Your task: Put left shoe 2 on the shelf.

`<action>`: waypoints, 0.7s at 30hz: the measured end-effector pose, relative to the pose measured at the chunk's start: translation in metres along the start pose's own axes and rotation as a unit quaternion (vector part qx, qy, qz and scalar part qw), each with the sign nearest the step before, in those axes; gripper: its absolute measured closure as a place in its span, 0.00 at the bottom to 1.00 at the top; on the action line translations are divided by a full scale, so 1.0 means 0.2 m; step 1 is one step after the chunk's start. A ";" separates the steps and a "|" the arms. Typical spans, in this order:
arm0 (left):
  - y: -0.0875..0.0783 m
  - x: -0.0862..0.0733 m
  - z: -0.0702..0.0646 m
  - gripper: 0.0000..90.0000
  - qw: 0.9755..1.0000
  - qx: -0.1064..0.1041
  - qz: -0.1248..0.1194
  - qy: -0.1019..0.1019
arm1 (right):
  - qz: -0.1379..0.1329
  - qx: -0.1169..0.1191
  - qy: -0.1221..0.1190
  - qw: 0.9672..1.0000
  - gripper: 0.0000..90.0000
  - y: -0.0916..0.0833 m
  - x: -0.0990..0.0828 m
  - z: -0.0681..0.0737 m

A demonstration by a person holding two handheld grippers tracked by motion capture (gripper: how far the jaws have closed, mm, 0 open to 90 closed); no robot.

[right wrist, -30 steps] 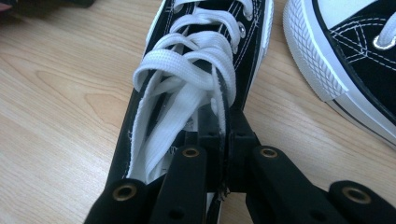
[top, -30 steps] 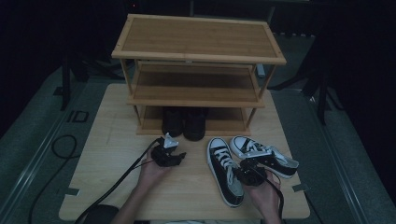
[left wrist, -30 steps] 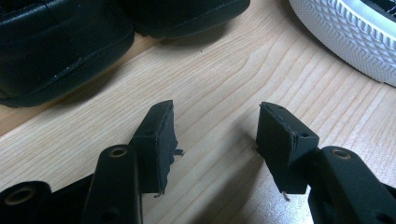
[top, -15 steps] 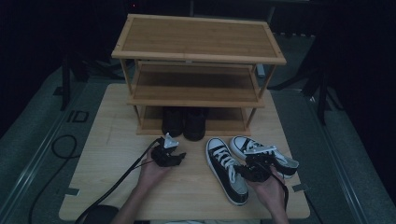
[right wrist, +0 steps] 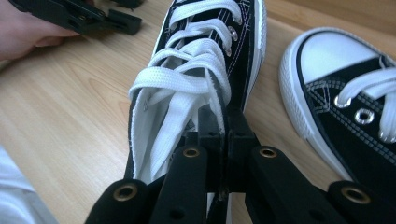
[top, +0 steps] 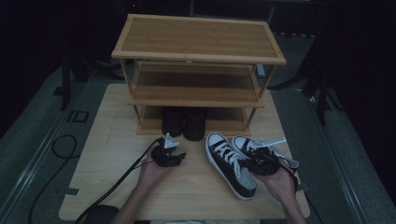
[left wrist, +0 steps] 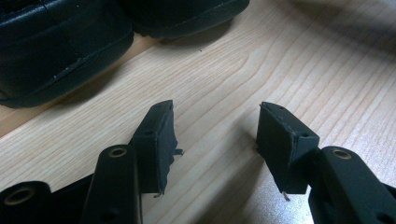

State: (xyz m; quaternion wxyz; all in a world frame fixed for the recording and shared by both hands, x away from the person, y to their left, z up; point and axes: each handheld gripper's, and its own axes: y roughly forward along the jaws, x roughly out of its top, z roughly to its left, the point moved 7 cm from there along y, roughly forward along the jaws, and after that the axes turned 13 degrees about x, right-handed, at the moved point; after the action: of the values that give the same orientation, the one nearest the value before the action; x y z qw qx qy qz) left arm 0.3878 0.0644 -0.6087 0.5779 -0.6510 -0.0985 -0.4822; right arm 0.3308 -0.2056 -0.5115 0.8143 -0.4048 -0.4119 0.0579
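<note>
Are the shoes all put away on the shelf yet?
Not yet. A pair of black shoes already sits on the bottom level of the wooden rack. The right gripper is shut on the collar of one black-and-white sneaker. The other sneaker lies on the table beside it. The left gripper is open with nothing between its jaws. Probably both sneakers are left to shelve.

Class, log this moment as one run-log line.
right hand-held gripper: shut on sneaker collar | left hand-held gripper: open over table
</note>
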 end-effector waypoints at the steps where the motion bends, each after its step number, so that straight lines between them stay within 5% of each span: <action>1: 0.00 0.00 0.00 0.52 1.000 0.000 0.000 0.000 | 0.000 0.002 -0.004 1.000 0.98 -0.01 0.01 0.00; 21: 0.00 0.00 0.00 0.52 1.000 0.000 0.001 -0.001 | 0.002 0.007 -0.051 0.999 0.98 -0.09 0.18 0.02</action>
State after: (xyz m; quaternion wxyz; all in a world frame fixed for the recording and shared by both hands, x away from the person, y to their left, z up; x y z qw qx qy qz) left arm 0.3877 0.0644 -0.6087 0.5778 -0.6515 -0.0984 -0.4816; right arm 0.3475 -0.1997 -0.4744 0.7949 -0.3966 -0.4517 0.0829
